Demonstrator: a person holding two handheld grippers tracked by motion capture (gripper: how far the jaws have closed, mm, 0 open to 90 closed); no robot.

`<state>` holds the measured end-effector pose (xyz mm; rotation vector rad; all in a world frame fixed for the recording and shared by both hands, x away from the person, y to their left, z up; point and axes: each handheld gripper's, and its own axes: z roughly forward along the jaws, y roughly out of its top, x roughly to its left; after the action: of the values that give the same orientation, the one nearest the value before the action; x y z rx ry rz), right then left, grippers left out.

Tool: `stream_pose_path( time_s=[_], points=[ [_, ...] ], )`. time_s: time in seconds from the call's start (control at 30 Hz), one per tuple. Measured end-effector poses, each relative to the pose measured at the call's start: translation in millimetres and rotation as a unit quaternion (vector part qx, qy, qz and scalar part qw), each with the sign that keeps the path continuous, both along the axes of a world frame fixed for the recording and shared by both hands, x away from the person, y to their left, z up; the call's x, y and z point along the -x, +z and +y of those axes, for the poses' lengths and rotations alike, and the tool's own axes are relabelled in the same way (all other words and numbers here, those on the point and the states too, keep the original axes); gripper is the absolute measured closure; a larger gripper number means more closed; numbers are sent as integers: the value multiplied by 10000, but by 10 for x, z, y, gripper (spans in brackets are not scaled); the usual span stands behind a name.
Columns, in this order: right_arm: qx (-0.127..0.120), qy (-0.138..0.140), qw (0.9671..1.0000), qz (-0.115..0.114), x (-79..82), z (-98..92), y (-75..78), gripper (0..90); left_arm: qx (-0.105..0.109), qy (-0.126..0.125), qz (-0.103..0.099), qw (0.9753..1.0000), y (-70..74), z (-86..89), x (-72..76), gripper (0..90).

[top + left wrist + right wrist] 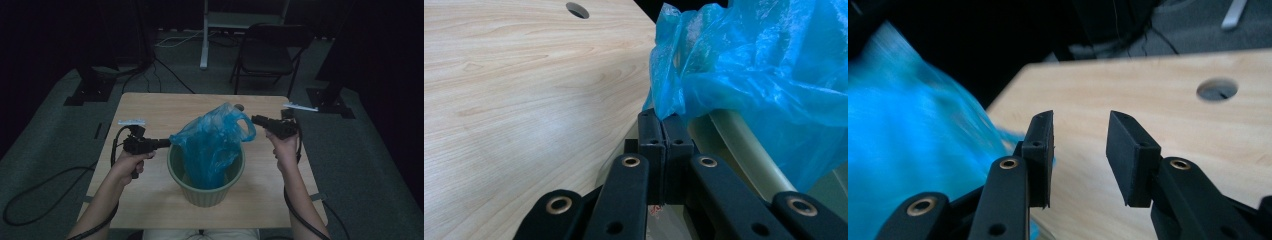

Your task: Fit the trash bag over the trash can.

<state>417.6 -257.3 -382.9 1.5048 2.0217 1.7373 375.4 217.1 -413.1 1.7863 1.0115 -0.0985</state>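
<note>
Nearest you: green bin, round, ribbed plastic, tapering downward, standing near the front edge of the worktop and roughly centred, with bare wood free on both sides and behind it. Blue bag: thin, crinkled, translucent film, its lower part inside the bin and hidden by the wall, its upper part bunched and rising well above the rim, a handle loop at the right side. Your left tongs: at the bin's left rim, jaws pressed together on a pinch of the bag's edge; in the left gripper view the left tongs meet with blue film gathered just above them and the pale green rim running beside; how much film lies between the jaws is hard to make out. Your right tongs: just beside the handle loop, held above the worktop; in the right gripper view the right tongs stand apart with nothing between them, the bag a blurred blue mass at the left, its outline unreadable. Worktop: light wood grain, smooth, rounded corners, a round cable hole near the far edge. Beyond: grey floor, a folding chair, dark stands, surroundings dim.
</note>
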Motion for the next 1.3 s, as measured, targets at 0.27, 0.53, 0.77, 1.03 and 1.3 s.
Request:
stream_pose_path(
  time_s=[0.27,0.53,0.77,1.03,1.3],
  points=[
    [-581,394,9963,-494,129,50,448,454,14,-20,6,10000,1,-51,-19,900],
    [-72,1066,9938,-298,40,480,521,462,0,-28,8,10000,18,-65,-33,900],
    [-255,1563,9863,-459,329,519,557,898,42,-22,-20,10000,44,-28,-18,900],
    [-513,2626,9606,-751,1221,674,465,898,29,77,3,10000,26,78,24,900],
    [-316,3322,9420,-353,1872,921,-13,898,3,97,-6,10000,11,119,68,900]
  ],
)
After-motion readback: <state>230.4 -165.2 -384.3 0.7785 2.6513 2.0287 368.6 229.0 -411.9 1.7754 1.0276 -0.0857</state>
